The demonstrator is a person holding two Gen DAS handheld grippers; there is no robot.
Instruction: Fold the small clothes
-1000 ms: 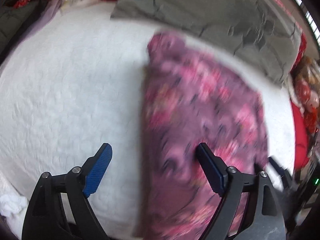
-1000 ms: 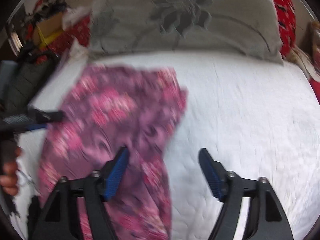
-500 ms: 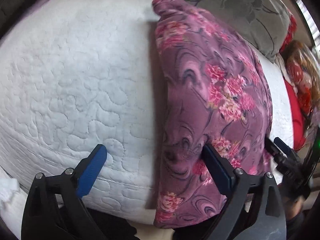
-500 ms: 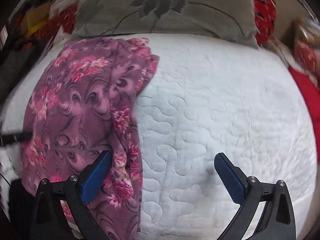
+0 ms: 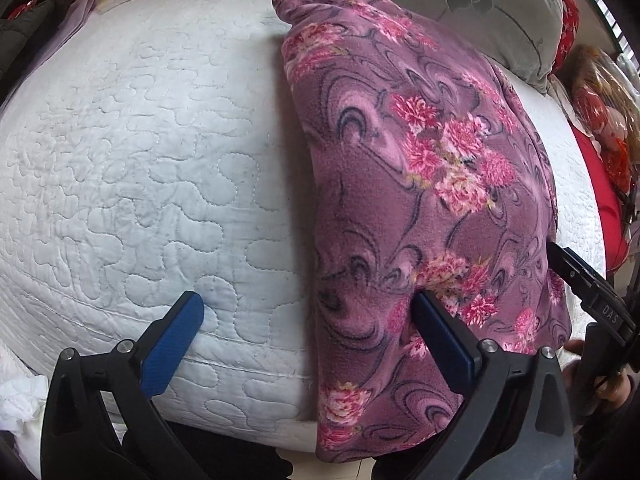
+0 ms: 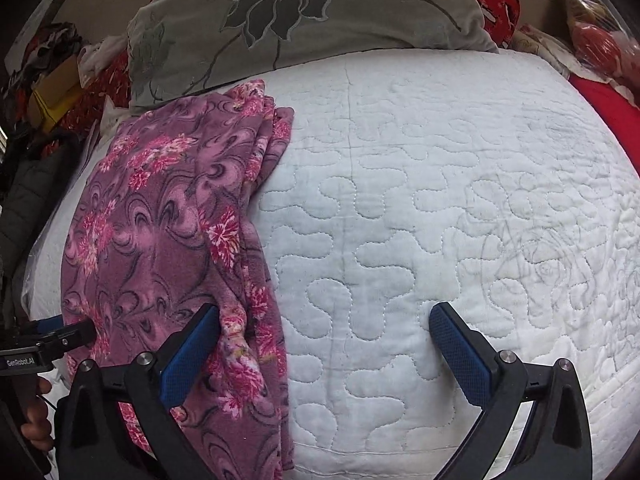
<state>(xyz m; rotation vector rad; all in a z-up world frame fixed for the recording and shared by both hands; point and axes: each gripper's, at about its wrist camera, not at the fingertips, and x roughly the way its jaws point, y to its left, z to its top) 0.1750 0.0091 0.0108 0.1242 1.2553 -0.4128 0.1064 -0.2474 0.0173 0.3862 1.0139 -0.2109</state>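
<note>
A purple fleece garment with pink flowers [image 5: 420, 160] lies folded lengthwise on the white quilted bed [image 5: 140, 160], its near end hanging over the front edge. My left gripper [image 5: 308, 302] hovers over that near end with its jaws opening. One pad is above the quilt and the other above the cloth, and neither presses on anything. In the right wrist view the garment [image 6: 160, 220] lies at the left. My right gripper [image 6: 325, 312] stands open there, its left pad over the cloth's edge and its right pad over the bare quilt [image 6: 440, 200].
A grey flowered pillow [image 6: 300, 20] lies across the head of the bed. Red fabric and clutter [image 6: 600, 40] crowd the far right, and dark bags and boxes [image 6: 48, 92] the far left. A hand [image 6: 36, 420] holds the other gripper's handle.
The garment was blurred and moving a second ago and now lies still on the quilt. Both pairs of jaws have spread wider, and both grippers have drawn back toward the bed's near edge.
</note>
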